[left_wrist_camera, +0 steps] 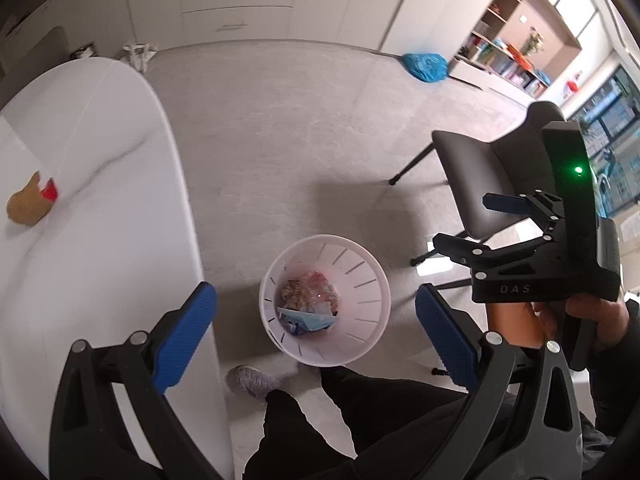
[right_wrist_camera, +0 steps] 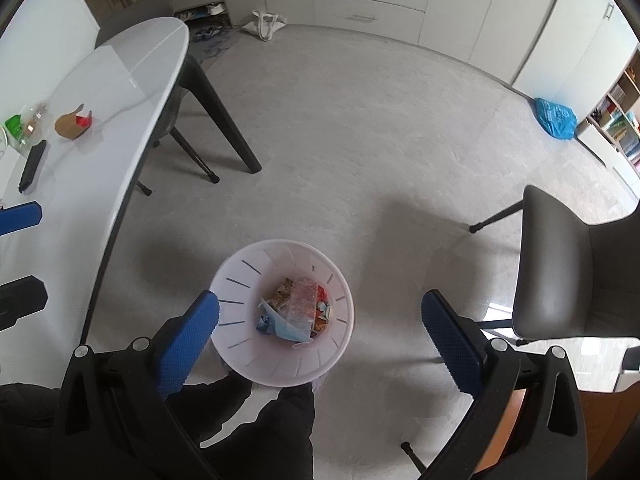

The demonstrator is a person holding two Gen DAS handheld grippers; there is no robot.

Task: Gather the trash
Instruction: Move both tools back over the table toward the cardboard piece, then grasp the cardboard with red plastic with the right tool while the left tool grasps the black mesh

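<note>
A white slotted trash bin (left_wrist_camera: 362, 300) stands on the floor beside the white table (left_wrist_camera: 100, 208), with wrappers and a blue paper inside; it shows in the right wrist view too (right_wrist_camera: 316, 364). My left gripper (left_wrist_camera: 316, 332) is open and empty above the bin. My right gripper (right_wrist_camera: 320, 332) is open and empty above the bin; it also shows in the left wrist view (left_wrist_camera: 472, 224). A brown and red piece of trash (left_wrist_camera: 30, 202) lies on the table, also seen in the right wrist view (right_wrist_camera: 72, 124). A clear wrapper and green item (right_wrist_camera: 24, 124) lie near it.
A grey chair (right_wrist_camera: 576, 268) stands right of the bin. A black remote (right_wrist_camera: 32, 166) lies on the table (right_wrist_camera: 120, 92). A blue plastic bag (right_wrist_camera: 556, 118) and a white tote (right_wrist_camera: 266, 24) sit on the far floor. My legs and shoe (left_wrist_camera: 248, 378) are beside the bin.
</note>
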